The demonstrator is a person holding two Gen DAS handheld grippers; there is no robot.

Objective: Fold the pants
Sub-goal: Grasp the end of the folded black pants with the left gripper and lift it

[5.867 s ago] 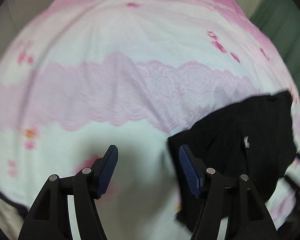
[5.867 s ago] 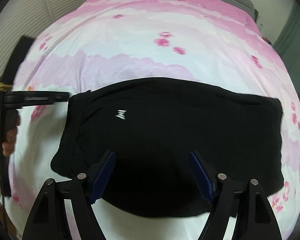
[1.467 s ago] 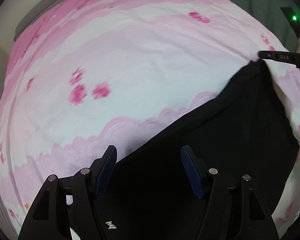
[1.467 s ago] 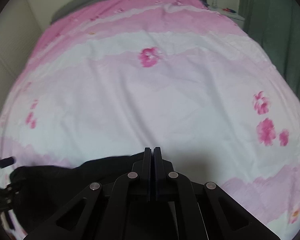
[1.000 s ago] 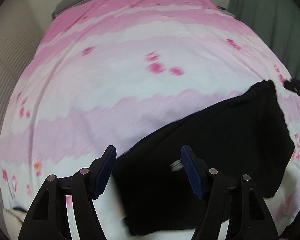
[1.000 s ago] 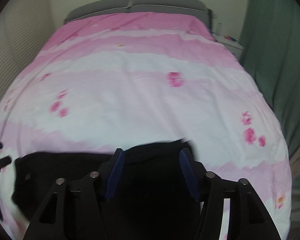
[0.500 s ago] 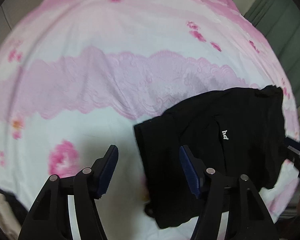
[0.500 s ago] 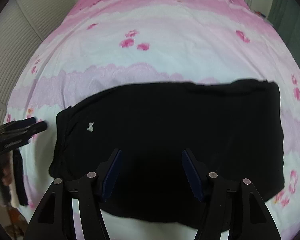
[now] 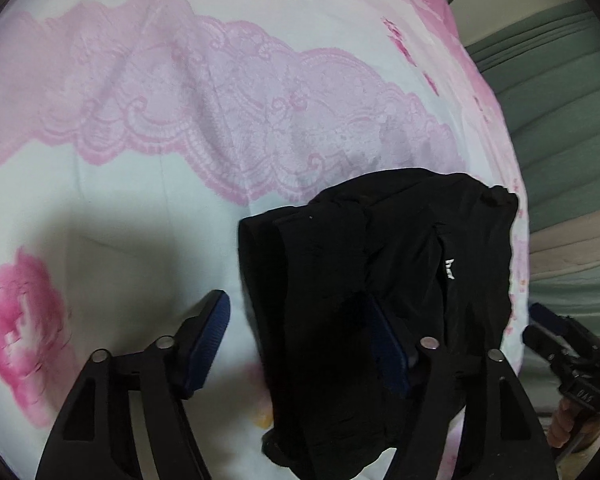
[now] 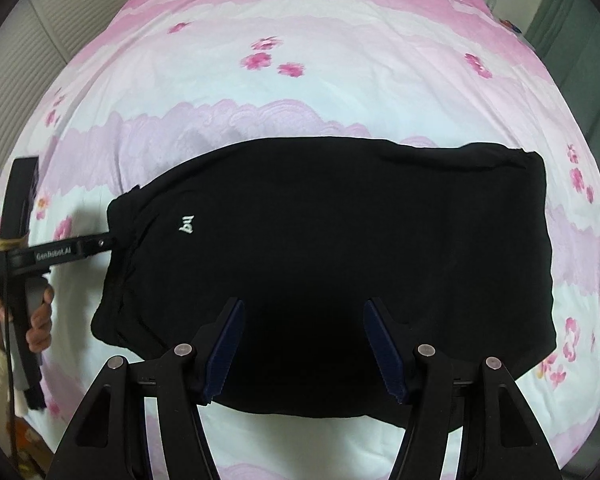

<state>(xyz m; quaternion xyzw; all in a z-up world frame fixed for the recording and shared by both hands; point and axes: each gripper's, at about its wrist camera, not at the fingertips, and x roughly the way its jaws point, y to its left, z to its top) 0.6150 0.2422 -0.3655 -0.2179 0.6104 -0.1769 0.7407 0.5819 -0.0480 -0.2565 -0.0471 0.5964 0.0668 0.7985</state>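
Black pants [image 10: 340, 264] lie folded into a broad rectangle on the bed [image 10: 340, 92], across the pink-and-white floral bedspread. A small white logo [image 10: 187, 225] shows near the pants' left end, where the layered edges bunch in ridges.

Right gripper [image 10: 302, 346]: jaws wide apart, blue pads [image 10: 225, 350] hanging over the near edge of the pants, nothing between them. Contact with the cloth cannot be told.

Left gripper [image 9: 300, 344]: jaws likewise spread, holding nothing. Its left pad sits over bare bedspread, its right pad [image 9: 388, 354] over the stacked end of the pants. In the right wrist view this gripper [image 10: 100, 243] reaches in from the left, its tip right at the pants' left edge, the person's hand [image 10: 40, 320] on its handle.

In the left wrist view the pants [image 9: 380, 280] appear end-on, several layers visible, logo [image 9: 449, 268] on the top layer. The right gripper [image 9: 556, 340] shows at the far right edge. Green curtain [image 9: 560, 120] beyond the bed.
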